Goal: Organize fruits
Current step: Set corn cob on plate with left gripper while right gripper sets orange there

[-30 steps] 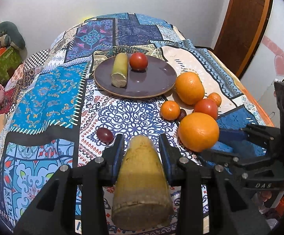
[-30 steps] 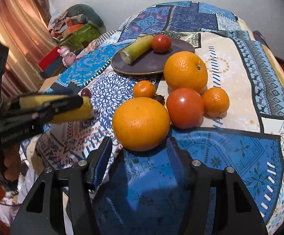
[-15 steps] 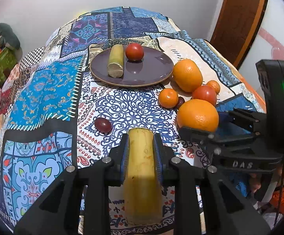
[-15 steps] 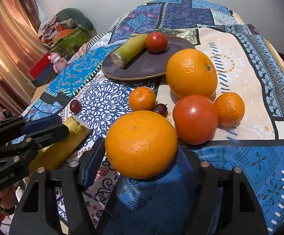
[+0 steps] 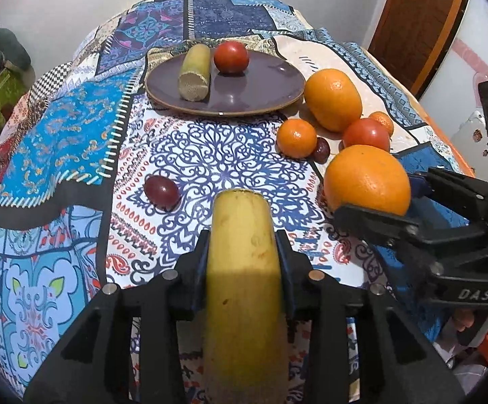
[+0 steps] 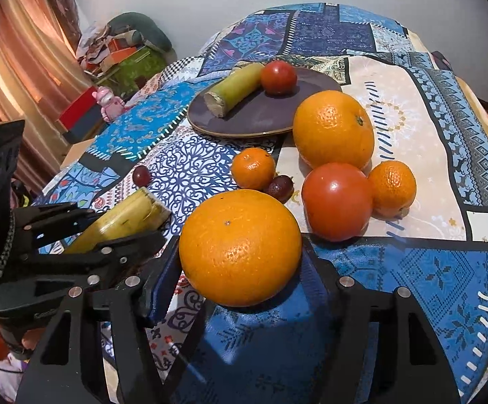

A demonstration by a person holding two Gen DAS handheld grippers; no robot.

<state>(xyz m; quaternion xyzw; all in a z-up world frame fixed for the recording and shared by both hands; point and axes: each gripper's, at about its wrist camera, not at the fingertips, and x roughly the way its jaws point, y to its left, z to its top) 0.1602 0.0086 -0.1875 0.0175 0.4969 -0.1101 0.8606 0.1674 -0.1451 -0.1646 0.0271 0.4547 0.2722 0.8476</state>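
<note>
Lower now than a second back, the left gripper [image 5: 244, 245] sits nearer the patterned tablecloth [image 5: 210, 155], and the plate looms larger at upper centre of the left wrist view. Its jaws have just been opening after a brief squeeze; the pads sit against both sides of the yellow sugarcane piece [image 5: 244, 286], so it is grasped, running from bottom centre up to mid-frame. Right gripper [image 6: 240, 262]: large orange [image 6: 240, 247] between its fingers, lower centre of the right wrist view, resting on the cloth. Left pad touches the orange; the right pad's contact is hidden behind the fruit, so grip cannot be told. Purple plate [image 5: 260, 87] carries a second cane piece [image 5: 195, 72] and a tomato [image 5: 231, 57]. Right of the plate: another orange [image 5: 333, 99], two mandarins, a tomato, a dark grape. Lone grape [image 5: 161, 191] at centre left.
</note>
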